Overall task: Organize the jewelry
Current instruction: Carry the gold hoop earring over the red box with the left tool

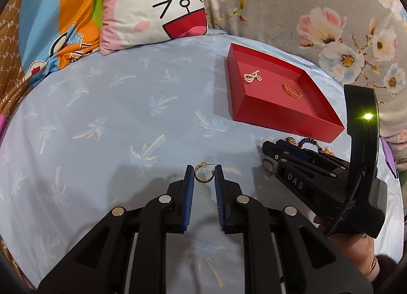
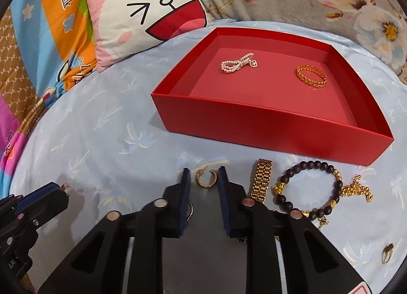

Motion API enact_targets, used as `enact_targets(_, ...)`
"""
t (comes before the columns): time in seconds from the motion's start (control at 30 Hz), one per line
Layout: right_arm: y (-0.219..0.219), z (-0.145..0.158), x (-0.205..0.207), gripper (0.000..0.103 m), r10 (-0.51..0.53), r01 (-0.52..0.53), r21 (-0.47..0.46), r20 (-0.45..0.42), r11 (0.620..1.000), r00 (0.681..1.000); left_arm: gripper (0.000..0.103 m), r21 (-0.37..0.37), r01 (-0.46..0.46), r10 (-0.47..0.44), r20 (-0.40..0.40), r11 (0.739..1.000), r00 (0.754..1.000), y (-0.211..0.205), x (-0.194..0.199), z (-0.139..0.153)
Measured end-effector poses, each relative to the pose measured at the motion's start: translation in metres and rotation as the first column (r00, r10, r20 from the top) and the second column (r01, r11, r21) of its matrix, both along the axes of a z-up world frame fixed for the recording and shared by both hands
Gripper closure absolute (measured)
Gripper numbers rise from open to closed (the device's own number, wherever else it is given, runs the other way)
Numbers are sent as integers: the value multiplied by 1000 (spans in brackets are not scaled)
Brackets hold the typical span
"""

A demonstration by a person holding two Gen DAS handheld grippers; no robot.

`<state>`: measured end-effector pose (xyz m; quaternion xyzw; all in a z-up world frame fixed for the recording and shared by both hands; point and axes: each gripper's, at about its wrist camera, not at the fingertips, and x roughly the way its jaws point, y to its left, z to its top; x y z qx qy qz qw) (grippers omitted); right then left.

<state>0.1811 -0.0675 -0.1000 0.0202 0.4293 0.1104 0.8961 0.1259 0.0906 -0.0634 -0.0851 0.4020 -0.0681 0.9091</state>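
Observation:
A red tray (image 1: 285,118) (image 2: 267,126) on the blue bedsheet holds a pearl bracelet (image 1: 250,76) (image 2: 237,63) and a gold ring (image 1: 292,90) (image 2: 310,75). My left gripper (image 1: 204,175) is open around a gold hoop earring (image 1: 202,175) lying on the sheet. My right gripper (image 2: 202,178) is open around another gold hoop earring (image 2: 206,179). To its right lie a gold band (image 2: 260,183), a dark bead bracelet (image 2: 305,188) and a gold chain (image 2: 357,188). The right gripper also shows in the left wrist view (image 1: 274,152).
A cartoon pillow (image 1: 152,4) (image 2: 147,14) and a colourful quilt (image 1: 51,19) lie at the back left. A floral blanket (image 1: 318,9) lies behind the tray. A small ring (image 2: 387,253) lies at the right. A silver ring (image 1: 268,165) lies by the right gripper.

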Motion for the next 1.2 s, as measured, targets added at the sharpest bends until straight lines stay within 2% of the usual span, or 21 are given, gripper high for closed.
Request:
enact_targets(0.17,0,2,-4,87,0,0,-2,9,1000,1000,87,-2,5,-5,0,1000,1000,-2,-1,1)
enact_targets(0.33,-14,14,-21,87,-17,16,35,29,999,999,87,11,20,-20,12,1000,1000,-10,-2,7)
enact_targets(0.63,-81,44,-78,87,-116,111,84,66,990,991,87,28,82,-83,42,996,996,-49,-7,24)
enact_targets(0.8,-122,58,-91,87,-187,177,105,88,979,978,87,41,125,-127,60,991,990,-77,-3,34)
enact_targets(1.0,-158,80,-61,87,-216,200,129,126,971,968,87,37,167,-170,91,985,981,-105,26,50)
enact_targets(1.2,-170,91,-1,87,-206,188,130,137,973,969,87,38,185,-188,110,982,976,-124,93,65)
